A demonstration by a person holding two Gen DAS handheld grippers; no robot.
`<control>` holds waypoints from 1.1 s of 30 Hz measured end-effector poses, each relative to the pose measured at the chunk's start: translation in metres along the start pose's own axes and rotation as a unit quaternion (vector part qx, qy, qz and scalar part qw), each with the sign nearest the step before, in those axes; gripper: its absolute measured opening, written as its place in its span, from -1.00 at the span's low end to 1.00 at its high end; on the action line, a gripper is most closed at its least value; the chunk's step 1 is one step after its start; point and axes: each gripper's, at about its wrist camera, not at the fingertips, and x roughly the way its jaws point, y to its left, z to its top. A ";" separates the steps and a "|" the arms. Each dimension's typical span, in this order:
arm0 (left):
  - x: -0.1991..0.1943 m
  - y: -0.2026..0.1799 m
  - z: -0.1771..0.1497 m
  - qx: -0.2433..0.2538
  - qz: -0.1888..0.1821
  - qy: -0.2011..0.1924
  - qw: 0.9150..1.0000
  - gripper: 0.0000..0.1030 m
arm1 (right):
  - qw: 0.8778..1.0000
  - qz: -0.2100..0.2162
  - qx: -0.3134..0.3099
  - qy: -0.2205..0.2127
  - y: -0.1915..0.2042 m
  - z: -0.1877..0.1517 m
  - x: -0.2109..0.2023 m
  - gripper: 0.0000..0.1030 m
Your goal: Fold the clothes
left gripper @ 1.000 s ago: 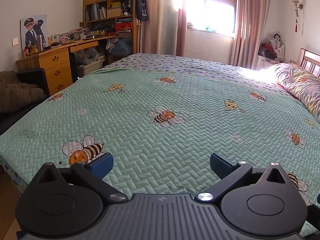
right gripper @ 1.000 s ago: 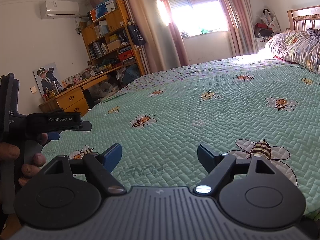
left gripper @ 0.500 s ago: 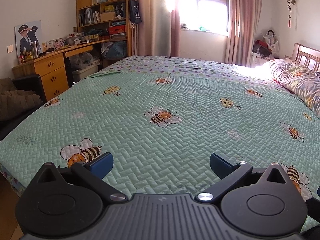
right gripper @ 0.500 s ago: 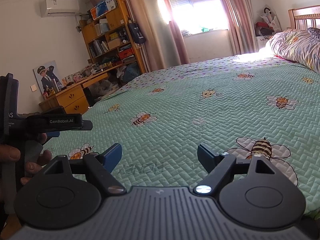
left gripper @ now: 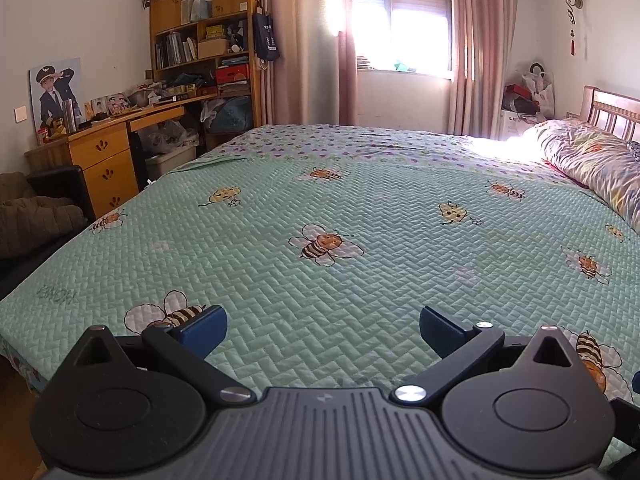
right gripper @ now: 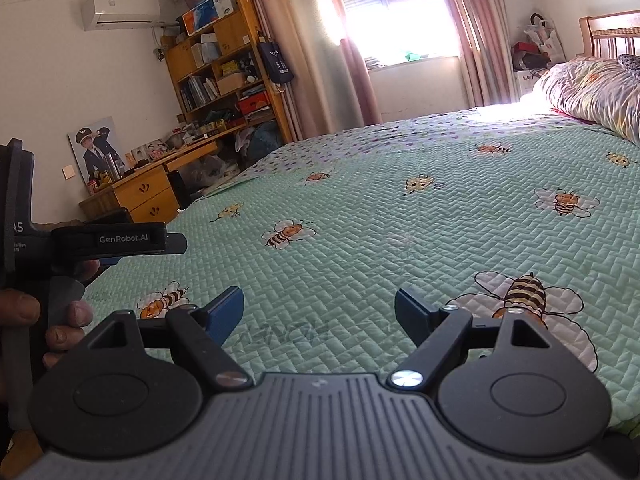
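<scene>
1. Bedroom scene: one wide bed under a mint-green quilted bedspread (left gripper: 360,208) printed with cartoon bees, one of which (left gripper: 324,243) sits near the middle of the left wrist view.
2. One folded floral duvet (left gripper: 592,160) lies at the head end, against one wooden headboard (left gripper: 612,110).
3. One wooden desk (left gripper: 108,148) and one bookshelf (left gripper: 200,36) stand along the far-left wall; one window (left gripper: 416,20) hangs between pink curtains.
4. Two grippers are visible. The left gripper (left gripper: 323,326) hovers over the near bed edge, its blue pads wide apart with only bedspread between them.
5. The right gripper (right gripper: 319,311) is likewise spread wide and holds nothing.
6. The left gripper also shows from the side in the right wrist view, fingers (right gripper: 60,312) wrapped around its handle.
7. Neither view shows any garment; before both grippers lies only the bedspread.
</scene>
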 end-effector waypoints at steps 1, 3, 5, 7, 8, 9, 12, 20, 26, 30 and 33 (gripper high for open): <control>0.000 -0.001 0.000 0.001 0.002 -0.001 1.000 0.99 | 1.000 0.000 0.000 0.001 0.000 0.000 0.000 0.62; 0.001 0.000 0.000 0.000 0.007 -0.001 1.000 0.99 | 1.000 0.000 0.000 0.001 -0.001 0.000 0.000 0.62; 0.001 0.001 0.000 -0.001 0.010 -0.002 1.000 0.99 | 1.000 0.000 0.000 0.002 -0.001 0.000 0.001 0.62; 0.001 0.003 0.001 -0.001 0.012 -0.004 1.000 0.99 | 1.000 0.000 0.000 0.002 0.000 0.000 0.001 0.62; 0.000 0.002 0.001 0.000 0.015 -0.006 1.000 0.99 | 1.000 0.000 0.000 0.003 0.000 0.000 0.001 0.62; 0.000 0.002 0.001 0.001 0.017 -0.008 1.000 0.99 | 1.000 0.000 0.000 0.003 0.000 0.000 0.001 0.62; -0.003 0.001 0.000 0.006 0.027 -0.026 0.999 0.99 | 1.000 0.001 -0.001 0.005 0.001 -0.001 0.002 0.62; -0.008 -0.001 0.002 0.017 0.040 -0.045 0.998 0.87 | 1.000 0.000 -0.001 0.009 0.001 -0.003 0.002 0.62; -0.007 0.005 0.006 0.010 0.042 -0.040 0.998 0.83 | 1.000 -0.001 -0.001 0.011 0.000 -0.003 0.003 0.62; -0.009 0.004 0.006 0.014 0.038 -0.041 0.998 0.81 | 1.000 0.000 -0.002 0.012 0.000 -0.003 0.003 0.62; -0.009 0.004 0.005 0.013 0.037 -0.042 0.998 0.79 | 1.000 -0.001 -0.002 0.012 -0.001 -0.003 0.003 0.62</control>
